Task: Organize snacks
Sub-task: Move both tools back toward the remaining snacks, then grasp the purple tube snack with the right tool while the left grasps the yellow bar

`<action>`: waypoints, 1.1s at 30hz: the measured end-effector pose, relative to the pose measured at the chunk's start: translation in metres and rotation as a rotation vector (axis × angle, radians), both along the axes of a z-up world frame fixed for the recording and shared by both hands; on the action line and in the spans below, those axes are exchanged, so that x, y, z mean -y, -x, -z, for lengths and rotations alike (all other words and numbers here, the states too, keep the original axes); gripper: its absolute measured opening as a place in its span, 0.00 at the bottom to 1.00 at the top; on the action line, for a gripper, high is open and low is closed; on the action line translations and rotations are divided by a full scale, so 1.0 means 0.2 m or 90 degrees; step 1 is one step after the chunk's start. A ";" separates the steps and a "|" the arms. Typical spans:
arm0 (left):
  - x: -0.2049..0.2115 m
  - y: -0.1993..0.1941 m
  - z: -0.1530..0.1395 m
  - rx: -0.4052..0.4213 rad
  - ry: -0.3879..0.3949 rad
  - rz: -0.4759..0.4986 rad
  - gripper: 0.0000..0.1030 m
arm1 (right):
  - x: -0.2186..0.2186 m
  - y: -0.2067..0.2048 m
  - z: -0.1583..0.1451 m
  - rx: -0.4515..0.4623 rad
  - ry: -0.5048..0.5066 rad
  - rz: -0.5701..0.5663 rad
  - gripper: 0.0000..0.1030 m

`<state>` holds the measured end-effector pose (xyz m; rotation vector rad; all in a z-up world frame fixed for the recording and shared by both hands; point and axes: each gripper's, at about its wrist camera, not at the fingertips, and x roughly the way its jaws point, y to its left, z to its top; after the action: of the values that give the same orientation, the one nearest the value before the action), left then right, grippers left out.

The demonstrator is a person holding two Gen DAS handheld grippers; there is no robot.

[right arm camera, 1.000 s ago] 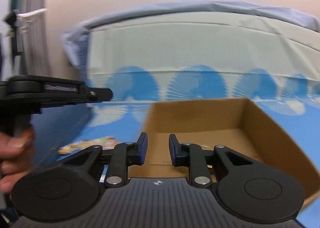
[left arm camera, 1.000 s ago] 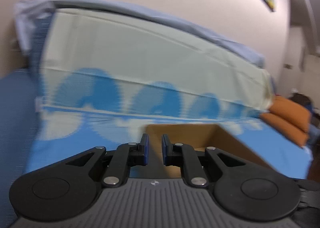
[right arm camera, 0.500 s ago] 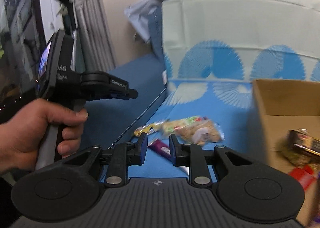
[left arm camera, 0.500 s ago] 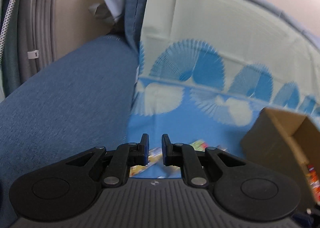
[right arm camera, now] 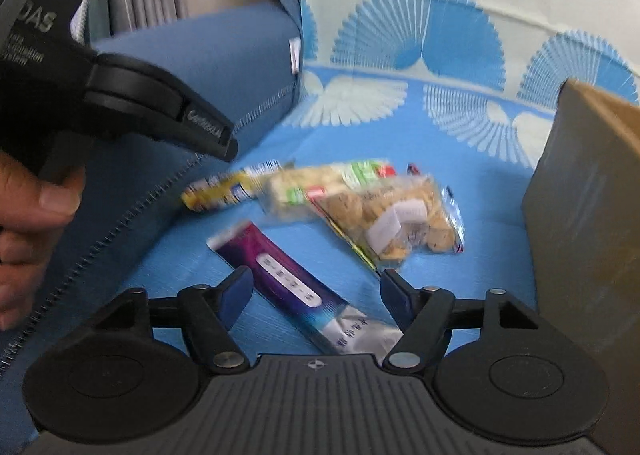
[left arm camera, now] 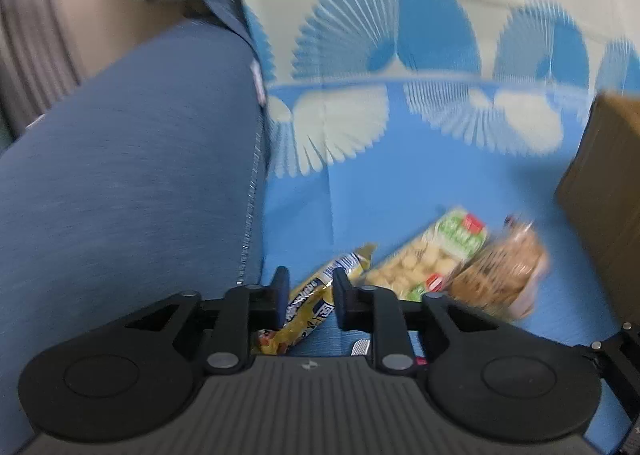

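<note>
1. Views have swung off the sofa back and the cardboard box [right arm camera: 592,215] down onto the blue patterned cover [right arm camera: 460,159], where loose snacks lie beside the box.
2. Right gripper [right arm camera: 316,289]: jaws were near closed, now opening wide, straddling the purple bar [right arm camera: 280,275], pads clear of it. I read this as the next pick.
3. Left gripper [left arm camera: 308,295]: jaws opening, narrow gap, yellow wrapper [left arm camera: 312,303] framed between them, not pinched.
4. Cookie bag [right arm camera: 400,215] and green-labelled pack [right arm camera: 320,187] are waiting.

Both tools tilt downward – left tool [left arm camera: 307,297] opening narrowly, right tool [right arm camera: 316,295] opening wide.
</note>
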<state>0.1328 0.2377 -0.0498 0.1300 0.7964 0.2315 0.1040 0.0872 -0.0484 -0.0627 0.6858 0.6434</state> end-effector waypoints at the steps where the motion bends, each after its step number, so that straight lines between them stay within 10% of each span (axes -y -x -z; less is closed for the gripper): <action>1: 0.01 -0.03 0.03 -0.012 -0.016 0.004 0.30 | 0.00 -0.02 0.03 -0.020 0.002 -0.009 0.70; 8: 0.02 -0.12 0.19 -0.060 -0.085 0.027 0.39 | -0.04 0.02 0.06 -0.005 0.026 -0.065 0.67; 11: -0.02 -0.10 0.17 -0.065 -0.035 0.027 0.27 | -0.04 0.06 0.06 0.007 0.024 -0.077 0.38; 17: -0.05 0.00 0.08 -0.059 0.074 0.012 0.10 | -0.01 0.15 0.02 0.013 0.035 -0.097 0.21; 26: -0.10 0.33 -0.08 -0.061 0.254 -0.060 0.10 | 0.16 0.34 -0.13 -0.068 0.021 -0.038 0.16; 33: -0.04 0.61 -0.02 -0.159 0.350 -0.070 0.16 | 0.35 0.53 -0.15 -0.166 0.015 0.005 0.19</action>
<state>0.0116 0.2465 -0.0467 -0.4111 1.0908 0.0942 -0.0022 0.0181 -0.0192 0.0018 0.9451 0.6416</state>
